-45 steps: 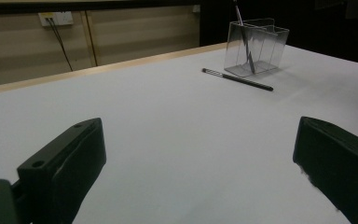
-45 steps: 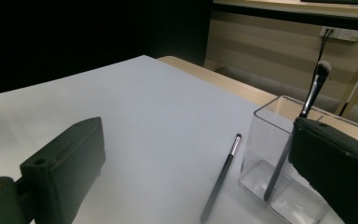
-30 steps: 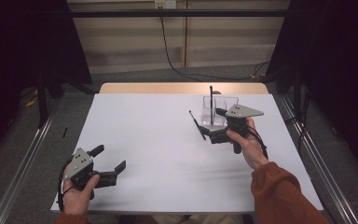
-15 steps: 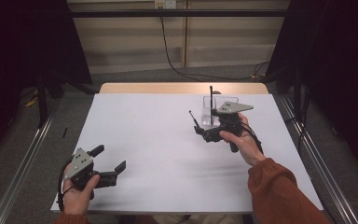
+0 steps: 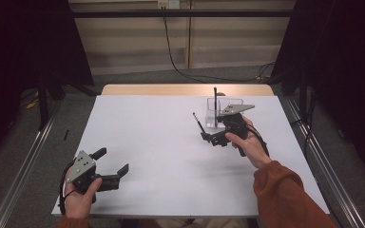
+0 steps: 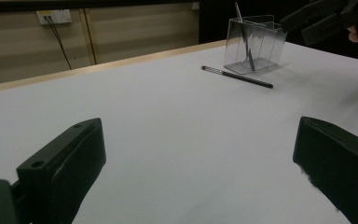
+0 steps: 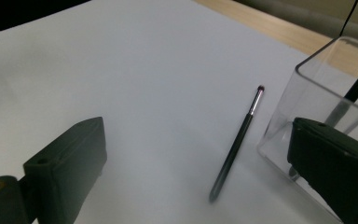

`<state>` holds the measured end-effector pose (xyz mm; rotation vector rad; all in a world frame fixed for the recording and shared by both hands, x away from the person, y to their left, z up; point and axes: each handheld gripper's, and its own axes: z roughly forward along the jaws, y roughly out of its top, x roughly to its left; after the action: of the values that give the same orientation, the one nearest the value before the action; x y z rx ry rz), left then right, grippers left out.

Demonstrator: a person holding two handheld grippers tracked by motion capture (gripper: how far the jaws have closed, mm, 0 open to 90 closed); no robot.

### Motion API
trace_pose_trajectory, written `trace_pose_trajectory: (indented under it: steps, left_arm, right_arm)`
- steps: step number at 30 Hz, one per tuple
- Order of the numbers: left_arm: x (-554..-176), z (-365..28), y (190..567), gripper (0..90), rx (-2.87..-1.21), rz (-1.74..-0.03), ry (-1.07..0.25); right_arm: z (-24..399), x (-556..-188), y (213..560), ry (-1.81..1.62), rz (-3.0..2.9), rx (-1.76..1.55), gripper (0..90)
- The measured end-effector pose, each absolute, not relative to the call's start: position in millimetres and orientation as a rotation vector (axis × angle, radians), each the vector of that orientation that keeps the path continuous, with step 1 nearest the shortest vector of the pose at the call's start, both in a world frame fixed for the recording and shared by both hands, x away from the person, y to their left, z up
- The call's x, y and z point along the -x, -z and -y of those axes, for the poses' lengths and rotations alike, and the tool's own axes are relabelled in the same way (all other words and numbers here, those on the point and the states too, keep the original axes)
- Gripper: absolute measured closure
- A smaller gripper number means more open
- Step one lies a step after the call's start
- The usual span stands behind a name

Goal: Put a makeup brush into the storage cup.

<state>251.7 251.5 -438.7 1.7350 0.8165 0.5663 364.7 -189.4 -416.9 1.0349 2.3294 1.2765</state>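
Pen: I see a thin dark pen (image 7: 237, 146) lying flat on the white surface (image 5: 171, 142), its pale tip pointing away from my right gripper; in the high view it (image 5: 198, 121) lies just left of the clear box, and in the left gripper view it (image 6: 237, 76) lies in front of that box.
Box: a clear plastic box (image 5: 217, 114) stands upright near the far right part of the surface, just beside the pen; whether they touch I cannot tell.
Second pen: another dark pen (image 5: 215, 102) stands in the box, rising above its rim; in the left gripper view it (image 6: 243, 32) leans slightly.
Right gripper: my right gripper (image 5: 215, 137) is held above the surface right at the pen and the box, with its fingers (image 7: 65, 168) spread wide and holding nothing; the pen lies between them in the right gripper view, and the box sits behind the right-hand one.
Left gripper: my left gripper (image 5: 111, 164) sits low at the near left corner of the surface, well apart from the pen; its fingers (image 6: 65, 163) are spread wide with only bare surface between them.
Surface: white, on a table with a wooden far edge (image 5: 185, 89).
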Motion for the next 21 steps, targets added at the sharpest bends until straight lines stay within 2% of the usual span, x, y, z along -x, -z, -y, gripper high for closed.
trace_pose_trajectory:
  steps: [21]
  left_arm:
    - [-251.9,-251.1,439.1,2.4,-1.739,-0.808,-0.559]
  right_arm:
    - [166.3,-394.8,423.1,-0.970,-2.646,-1.141,7.1]
